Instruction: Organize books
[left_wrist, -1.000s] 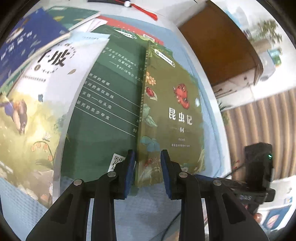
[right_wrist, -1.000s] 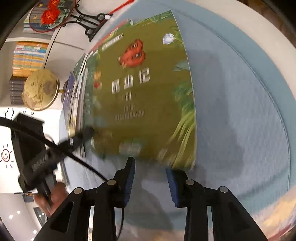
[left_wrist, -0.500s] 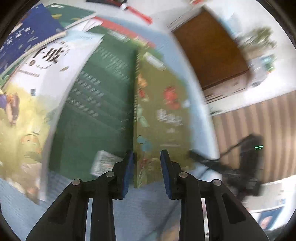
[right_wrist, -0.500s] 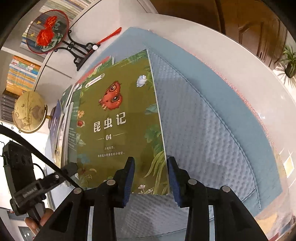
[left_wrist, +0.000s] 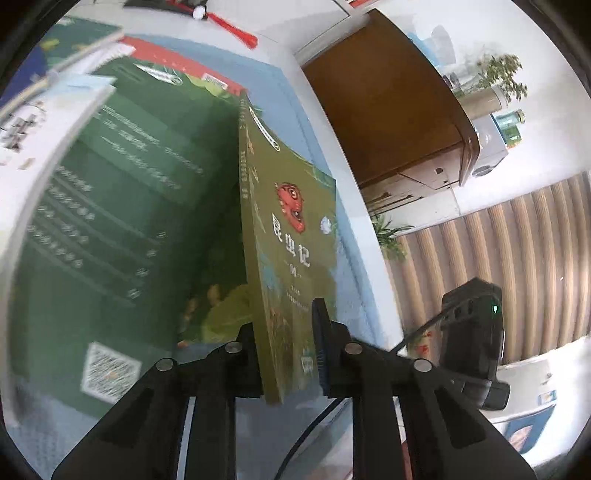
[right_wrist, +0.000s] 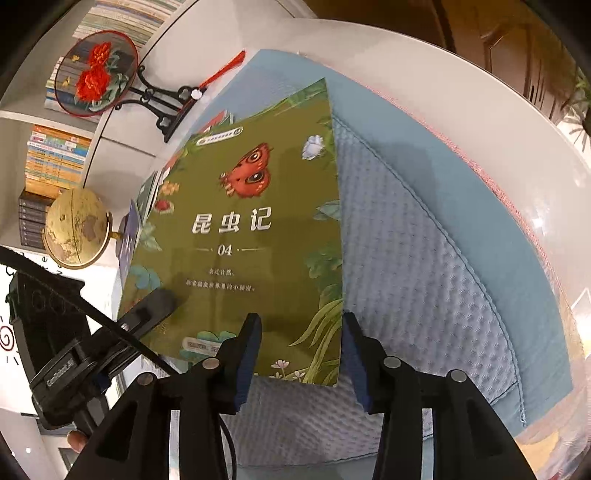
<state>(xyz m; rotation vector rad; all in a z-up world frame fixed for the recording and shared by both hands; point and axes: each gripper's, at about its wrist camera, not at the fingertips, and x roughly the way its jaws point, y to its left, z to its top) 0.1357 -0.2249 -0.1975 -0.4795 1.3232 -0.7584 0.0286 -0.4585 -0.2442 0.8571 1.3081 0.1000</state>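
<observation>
An olive-green book (left_wrist: 288, 251) with a red butterfly on its cover stands tilted up on the blue mat (right_wrist: 424, 277). My left gripper (left_wrist: 286, 350) is shut on its lower spine edge. In the right wrist view the same book (right_wrist: 240, 229) faces me, with a finger of the left gripper (right_wrist: 147, 314) on its lower left edge. My right gripper (right_wrist: 299, 354) hovers over the book's lower right corner. Its jaws are opening and the pads stand clear of the cover. A dark green book (left_wrist: 110, 221) with a code square lies flat beside it.
More books overlap at the left, a white one (left_wrist: 29, 147) uppermost. A brass globe (right_wrist: 77, 229) and a round flower fan on a black stand (right_wrist: 96, 74) sit at the white table's (right_wrist: 480, 129) far edge. A brown cabinet (left_wrist: 388, 110) stands beyond.
My left gripper has closed on the olive book's spine edge and tipped the book up off the dark green one. The right gripper's jaws have spread wider.
</observation>
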